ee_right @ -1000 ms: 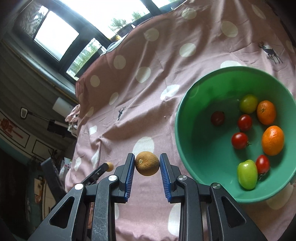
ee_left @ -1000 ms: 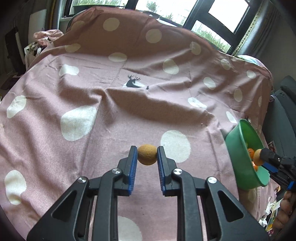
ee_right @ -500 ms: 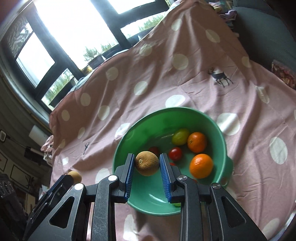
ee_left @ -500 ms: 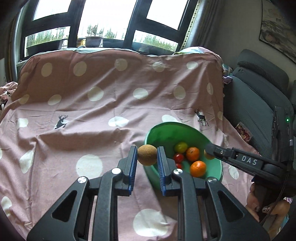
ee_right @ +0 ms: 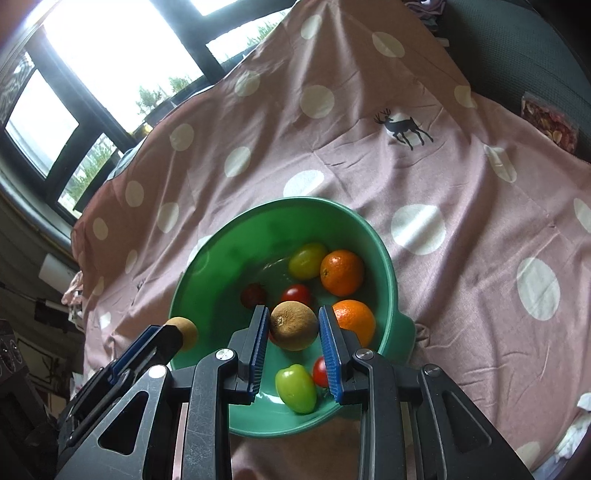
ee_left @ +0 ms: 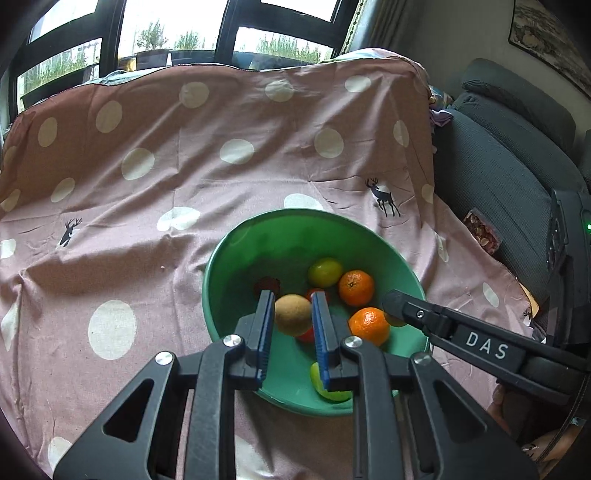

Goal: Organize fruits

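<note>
A pink cloth [ee_left: 155, 229] scattered with pale dots and small black deer covers the whole work surface, with dark-framed windows [ee_left: 173, 33] behind it and a dark grey sofa [ee_left: 509, 155] along its right edge. On the cloth sits a green bowl [ee_left: 229, 273], seen from above in both wrist views. The left gripper [ee_left: 293, 314] hangs over the near side of the bowl, its blue-padded jaws clamped against either side of a small brown fruit [ee_left: 293, 314]. The right gripper [ee_right: 293, 325] is likewise poised above the bowl, jaws pressed tight on a second brown fruit [ee_right: 294, 325], rougher-skinned with a dimpled end. In the left wrist view the right gripper reaches in from the right over the bowl's rim; in the right wrist view the left one shows at lower left with its fruit at the bowl's edge. Inside the bowl lie two oranges [ee_right: 341, 272], touching or nearly so, a yellow-green fruit [ee_right: 307, 260] against the farther orange, a bright green one [ee_right: 295, 387] near the front wall, and several small red tomatoes [ee_right: 295, 294] between them. A small packet of reddish pieces [ee_right: 550, 122] rests where cloth meets sofa.
</note>
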A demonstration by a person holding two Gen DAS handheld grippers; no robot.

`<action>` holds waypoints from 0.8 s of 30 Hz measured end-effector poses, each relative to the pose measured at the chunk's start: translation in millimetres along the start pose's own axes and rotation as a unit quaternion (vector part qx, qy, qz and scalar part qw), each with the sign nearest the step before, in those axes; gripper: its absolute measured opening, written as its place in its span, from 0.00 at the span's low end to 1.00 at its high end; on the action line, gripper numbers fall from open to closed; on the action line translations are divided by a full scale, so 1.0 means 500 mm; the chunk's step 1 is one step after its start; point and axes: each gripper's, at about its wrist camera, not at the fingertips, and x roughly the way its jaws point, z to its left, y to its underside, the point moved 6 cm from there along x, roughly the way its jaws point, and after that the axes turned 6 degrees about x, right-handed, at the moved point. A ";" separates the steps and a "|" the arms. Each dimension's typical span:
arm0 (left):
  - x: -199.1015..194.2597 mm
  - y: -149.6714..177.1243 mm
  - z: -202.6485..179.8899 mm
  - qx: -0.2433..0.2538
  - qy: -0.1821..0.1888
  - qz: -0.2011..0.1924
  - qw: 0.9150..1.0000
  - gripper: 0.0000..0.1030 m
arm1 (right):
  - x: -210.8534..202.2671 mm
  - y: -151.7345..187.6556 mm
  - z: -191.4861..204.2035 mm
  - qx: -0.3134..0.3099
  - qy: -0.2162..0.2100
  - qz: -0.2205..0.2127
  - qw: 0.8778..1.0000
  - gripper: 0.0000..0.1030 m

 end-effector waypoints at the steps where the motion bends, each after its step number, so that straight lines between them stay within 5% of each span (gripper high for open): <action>1: -0.001 -0.001 0.001 -0.001 -0.004 -0.001 1.000 0.18 | 0.000 0.000 -0.002 0.000 0.004 0.000 1.000 0.29; 6: -0.020 -0.007 -0.002 -0.001 -0.007 -0.009 1.000 0.27 | -0.005 -0.004 -0.009 0.006 0.005 -0.001 1.000 0.41; 8: -0.034 -0.010 -0.005 0.005 -0.010 -0.013 1.000 0.56 | -0.016 -0.006 -0.007 0.001 0.007 -0.012 1.000 0.47; 11: -0.058 -0.015 -0.003 0.012 -0.034 -0.029 0.999 0.76 | -0.031 -0.011 -0.007 -0.003 0.017 -0.030 0.999 0.60; 14: -0.077 -0.019 0.003 0.011 -0.049 -0.036 0.998 0.93 | -0.046 -0.016 -0.004 -0.010 0.019 -0.046 0.999 0.62; 24: -0.110 -0.010 0.015 0.001 -0.035 -0.042 0.999 0.96 | -0.067 -0.022 0.002 -0.022 0.028 -0.068 0.997 0.68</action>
